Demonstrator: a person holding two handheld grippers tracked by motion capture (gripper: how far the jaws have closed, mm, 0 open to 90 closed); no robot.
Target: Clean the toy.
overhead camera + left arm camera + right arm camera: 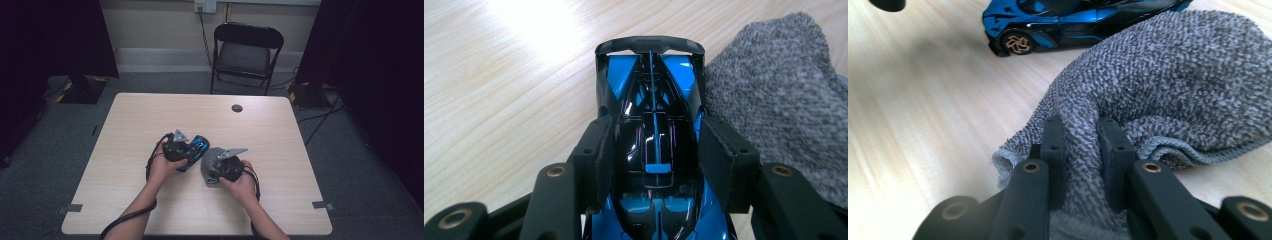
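In the left gripper view, the blue and black toy car (654, 150) runs off the bottom edge at six o'clock, its sides covered by the two black jaws clamped on it. The grey cloth (779, 100) is cut by the right edge at three o'clock. In the right gripper view, the car's top is lost past the upper edge at twelve o'clock, and a fold of cloth disappears between the jaws. In the high view, the right gripper (227, 167) hides part of the cloth.

Recording studio or lab, black curtains (50, 35), folding chair (246, 52), wall socket (205, 6), floor cables (320, 117)
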